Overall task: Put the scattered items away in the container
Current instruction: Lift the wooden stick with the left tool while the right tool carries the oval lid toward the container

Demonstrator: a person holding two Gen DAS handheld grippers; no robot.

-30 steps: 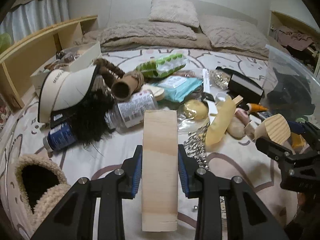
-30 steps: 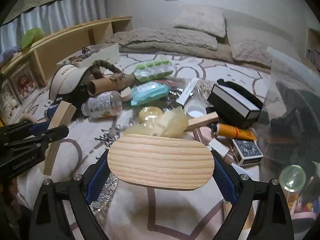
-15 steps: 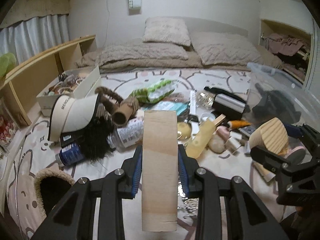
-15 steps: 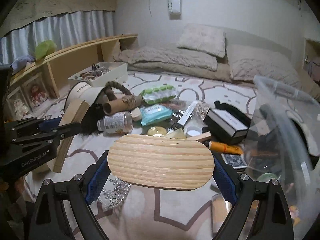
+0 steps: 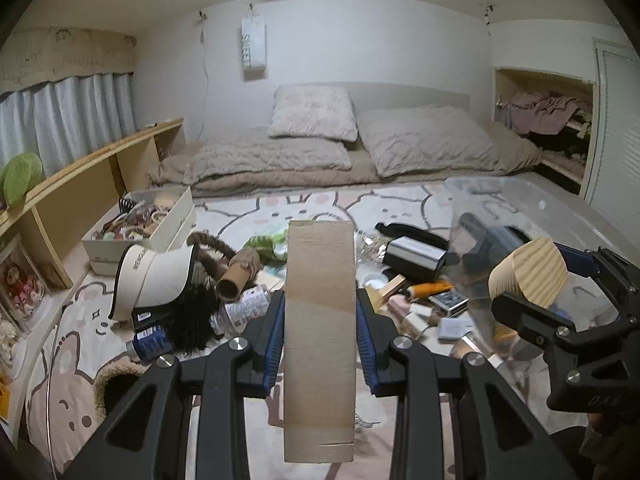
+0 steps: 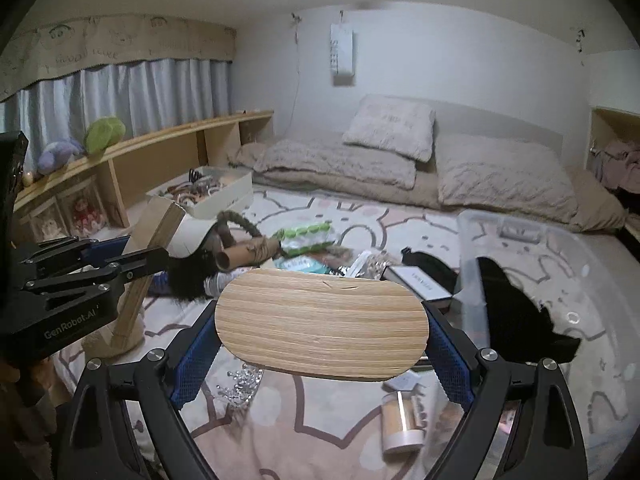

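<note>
Two wooden blocks (image 5: 319, 312) (image 6: 322, 325), two pillows (image 5: 312, 112) (image 5: 428, 140), one clear container (image 6: 560, 280), one visor (image 5: 154, 276).

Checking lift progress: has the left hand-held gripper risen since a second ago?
Yes. The left hand-held gripper, shut on the wooden block, has moved up: the bed pillows and wall sit lower in its view, and the clutter looks farther away.

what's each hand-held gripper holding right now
Left hand-held gripper: closed on the long rectangular pale wooden block.
Right hand-held gripper: closed on the oval-ended light wooden block.
</note>
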